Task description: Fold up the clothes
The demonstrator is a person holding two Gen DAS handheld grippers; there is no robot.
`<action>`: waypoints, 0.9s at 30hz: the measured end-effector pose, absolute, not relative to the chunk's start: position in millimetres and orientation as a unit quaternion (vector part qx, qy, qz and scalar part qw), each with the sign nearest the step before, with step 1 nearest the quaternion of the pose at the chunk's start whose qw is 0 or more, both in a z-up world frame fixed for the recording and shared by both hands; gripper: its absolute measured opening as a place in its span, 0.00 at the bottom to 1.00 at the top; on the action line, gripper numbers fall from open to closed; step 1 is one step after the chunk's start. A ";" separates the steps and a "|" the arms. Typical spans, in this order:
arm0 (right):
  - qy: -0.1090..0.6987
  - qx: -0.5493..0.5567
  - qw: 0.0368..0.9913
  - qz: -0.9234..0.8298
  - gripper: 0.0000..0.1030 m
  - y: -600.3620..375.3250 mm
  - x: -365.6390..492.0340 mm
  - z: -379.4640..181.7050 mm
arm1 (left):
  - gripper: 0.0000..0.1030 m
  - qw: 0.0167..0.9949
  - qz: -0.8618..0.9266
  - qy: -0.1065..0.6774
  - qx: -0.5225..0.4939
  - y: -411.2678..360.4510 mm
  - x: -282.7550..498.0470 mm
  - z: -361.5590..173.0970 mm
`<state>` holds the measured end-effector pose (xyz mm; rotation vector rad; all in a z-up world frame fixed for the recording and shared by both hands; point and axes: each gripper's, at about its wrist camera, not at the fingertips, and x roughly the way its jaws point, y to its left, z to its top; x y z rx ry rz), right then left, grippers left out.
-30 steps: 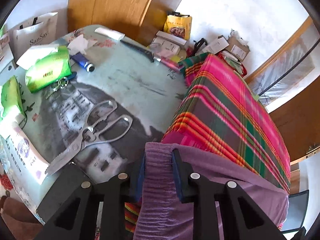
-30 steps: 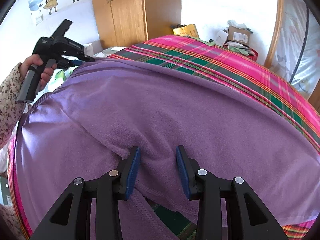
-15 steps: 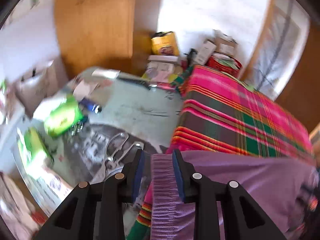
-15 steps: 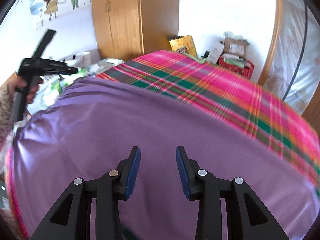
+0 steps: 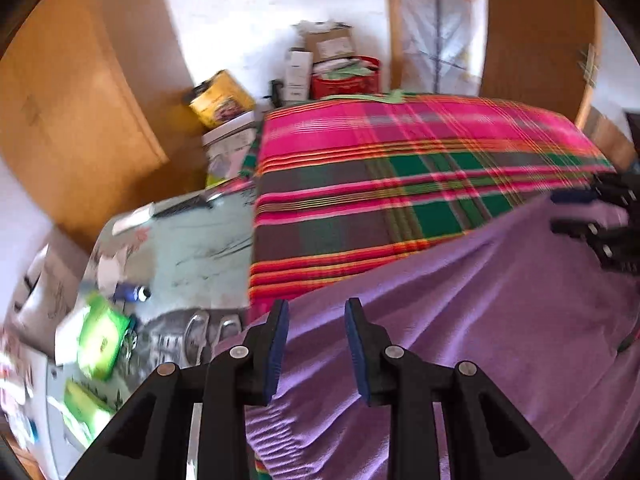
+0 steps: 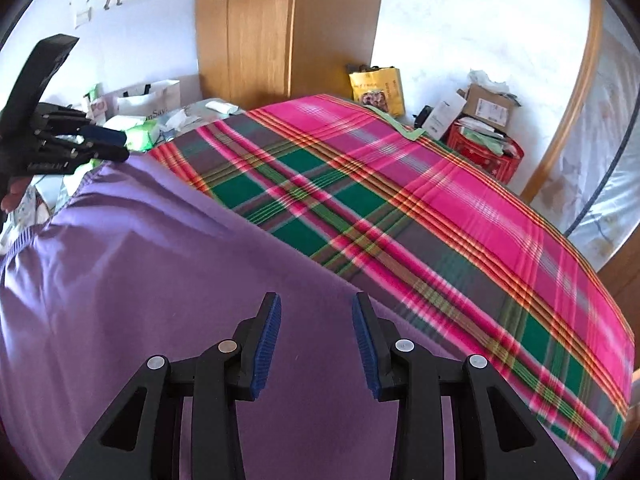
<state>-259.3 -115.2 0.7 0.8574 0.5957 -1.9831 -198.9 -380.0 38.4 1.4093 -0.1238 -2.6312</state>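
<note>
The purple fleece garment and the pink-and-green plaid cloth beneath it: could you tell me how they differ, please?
The purple fleece garment is plain; the pink-and-green plaid cloth is striped and checked. The garment lies rumpled on top with a ribbed hem; the cloth is spread smooth underneath. Both are soft fabric.

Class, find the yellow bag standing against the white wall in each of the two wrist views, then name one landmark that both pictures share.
Left wrist view: the yellow bag is upper left of centre, beyond the far corner of the plaid bedspread.
Right wrist view: the yellow bag is upper centre, right of the wooden wardrobe.
Shared landmark: the red basket of papers by the wall.
</note>
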 end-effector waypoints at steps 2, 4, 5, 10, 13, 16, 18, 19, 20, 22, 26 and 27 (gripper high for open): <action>0.239 0.345 0.438 -0.795 0.37 -118.2 -262.8 0.6 | 0.29 0.068 -0.876 -0.063 0.474 -373.8 -202.2 36.1; 0.244 0.342 0.442 -0.792 0.37 -122.7 -264.3 1.4 | 0.29 0.066 -0.872 -0.078 0.479 -369.2 -205.4 33.2; 0.248 0.341 0.447 -0.789 0.37 -125.2 -263.8 1.7 | 0.29 0.063 -0.870 -0.079 0.483 -369.2 -206.6 31.4; 0.284 0.332 0.457 -0.775 0.38 -140.4 -257.9 -0.5 | 0.29 0.056 -0.861 -0.080 0.499 -372.4 -211.6 22.0; 0.302 0.325 0.463 -0.767 0.38 -146.5 -256.4 1.1 | 0.29 0.056 -0.858 -0.086 0.503 -374.5 -213.4 18.4; 0.307 0.321 0.460 -0.769 0.38 -150.7 -260.0 5.0 | 0.29 0.058 -0.856 -0.093 0.506 -376.6 -214.9 15.8; 0.309 0.330 0.466 -0.761 0.38 -154.8 -265.6 4.8 | 0.29 0.059 -0.854 -0.098 0.508 -378.0 -216.0 14.1; 0.311 0.337 0.468 -0.755 0.38 -157.4 -268.9 3.0 | 0.29 0.059 -0.853 -0.100 0.509 -378.7 -217.5 13.5; 0.315 0.343 0.465 -0.753 0.38 -159.6 -272.2 0.4 | 0.29 0.058 -0.851 -0.101 0.512 -378.9 -218.7 12.3; 0.321 0.353 0.460 -0.749 0.38 -162.7 -277.8 -5.4 | 0.29 0.054 -0.848 -0.105 0.516 -379.2 -220.8 10.2; 0.310 0.358 0.470 -0.745 0.38 -160.1 -282.4 -7.3 | 0.29 0.045 -0.849 -0.119 0.513 -379.5 -222.2 9.6; 0.306 0.362 0.472 -0.744 0.38 -159.6 -283.5 -7.6 | 0.30 0.043 -0.849 -0.120 0.513 -379.8 -222.6 9.5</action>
